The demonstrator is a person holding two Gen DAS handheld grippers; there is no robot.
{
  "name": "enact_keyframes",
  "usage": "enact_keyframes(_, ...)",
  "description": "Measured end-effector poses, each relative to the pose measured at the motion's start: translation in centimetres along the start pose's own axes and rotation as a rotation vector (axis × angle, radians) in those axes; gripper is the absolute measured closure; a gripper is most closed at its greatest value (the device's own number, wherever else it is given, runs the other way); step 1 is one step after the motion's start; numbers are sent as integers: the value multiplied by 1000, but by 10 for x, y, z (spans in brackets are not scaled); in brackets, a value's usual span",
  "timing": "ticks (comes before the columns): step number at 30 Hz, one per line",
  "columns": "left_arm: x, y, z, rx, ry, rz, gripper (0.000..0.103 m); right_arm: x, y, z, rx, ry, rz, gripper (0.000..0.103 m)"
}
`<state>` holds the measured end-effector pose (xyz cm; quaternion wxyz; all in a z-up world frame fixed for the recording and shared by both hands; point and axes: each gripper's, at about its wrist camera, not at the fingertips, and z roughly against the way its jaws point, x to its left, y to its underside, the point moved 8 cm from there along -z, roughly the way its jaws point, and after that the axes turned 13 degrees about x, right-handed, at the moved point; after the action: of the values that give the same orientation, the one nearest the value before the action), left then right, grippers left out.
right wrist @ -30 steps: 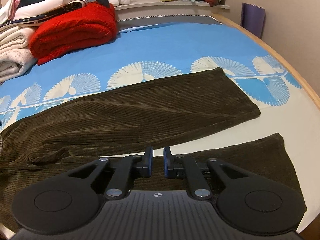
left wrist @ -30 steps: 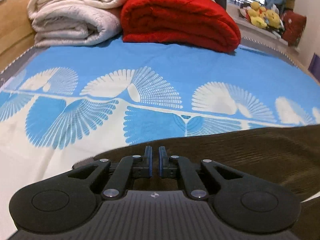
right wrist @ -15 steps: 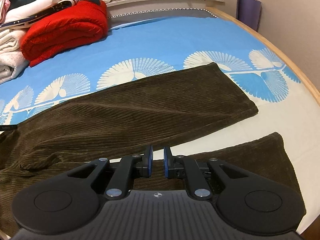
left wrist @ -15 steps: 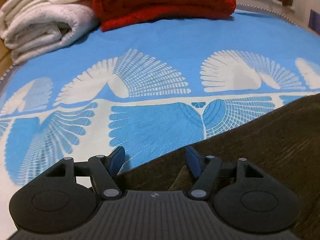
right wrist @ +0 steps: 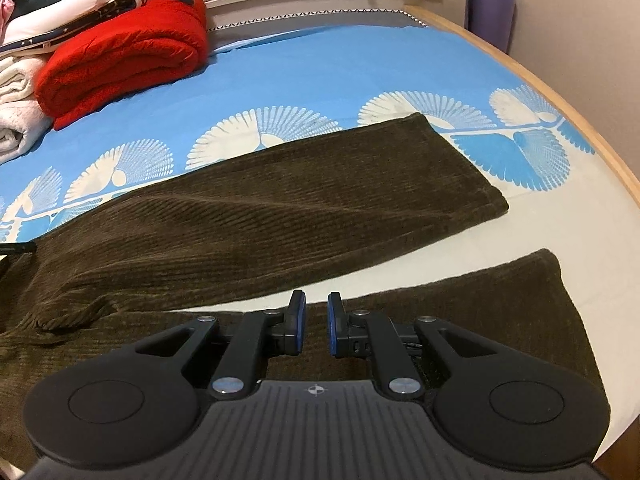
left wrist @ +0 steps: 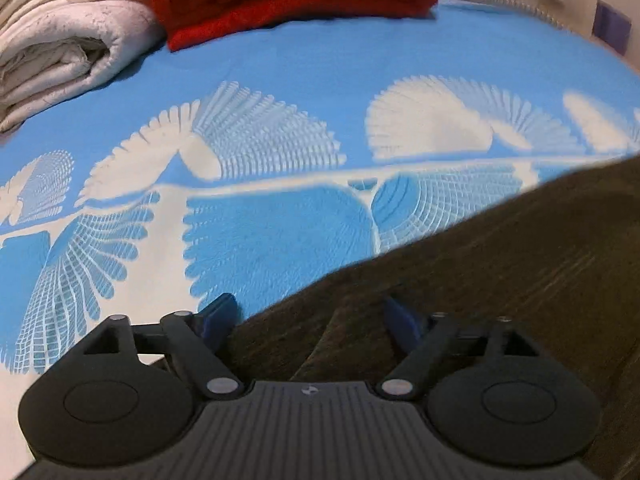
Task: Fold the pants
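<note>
Corduroy pants (left wrist: 500, 280) edge lies between my left claw's (left wrist: 310, 316) opening jaws, legs running rightward; right claw (right wrist: 316, 328) nearly closed, empty.

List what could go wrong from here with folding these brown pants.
1. The left gripper has its jaws opening over the edge of the pants; closing now may also pinch the blue bedsheet beneath.
2. The right gripper is nearly shut above the near leg with nothing visibly between its pads, so that side may stay behind.
3. The legs lie splayed apart; the fold could come out skewed.
</note>
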<state>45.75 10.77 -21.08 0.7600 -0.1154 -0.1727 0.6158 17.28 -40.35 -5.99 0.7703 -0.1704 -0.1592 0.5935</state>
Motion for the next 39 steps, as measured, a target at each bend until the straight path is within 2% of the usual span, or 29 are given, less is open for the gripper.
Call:
enact_keyframes(3, 3, 1, -4, -5, 35, 8, 17, 0, 1, -1, 2, 9, 10, 91)
enact_keyframes(5, 3, 0, -3, -8, 90, -1, 30, -1, 1, -2, 5, 16, 10, 91)
enact_keyframes(7, -5, 0, 1, -22, 126, -62, 62, -3, 0, -3, 7, 21, 8, 91)
enact_keyframes(10, -19, 1, 8, -38, 78, -173, 73, -4, -3, -4, 4, 28, 7, 91)
enact_keyframes(13, -24, 6, 15, -46, 52, -214, 83, -4, -5, -4, 1, 30, 3, 91)
enact_keyframes(20, -41, 18, 71, -99, 35, -271, 88, -6, -6, -2, -7, 35, -3, 91)
enact_keyframes(24, -70, 52, 123, -102, 39, -381, 89, -14, -1, -2, 8, 31, -38, 91)
enact_keyframes(31, -99, 144, 206, -29, 108, -385, 89, -26, 13, 1, 29, 22, -89, 91)
enact_keyframes(35, -114, 204, 210, 84, 127, -391, 88, -30, 26, 3, 46, 16, -112, 91)
enact_keyframes(37, -116, 222, 203, 132, 159, -384, 86, -31, 29, 4, 52, 11, -122, 91)
enact_keyframes(38, -111, 223, 204, 133, 166, -348, 85, -31, 31, 4, 55, 11, -127, 91)
enact_keyframes(39, -102, 221, 206, 128, 176, -283, 78, -30, 32, 3, 57, 12, -130, 91)
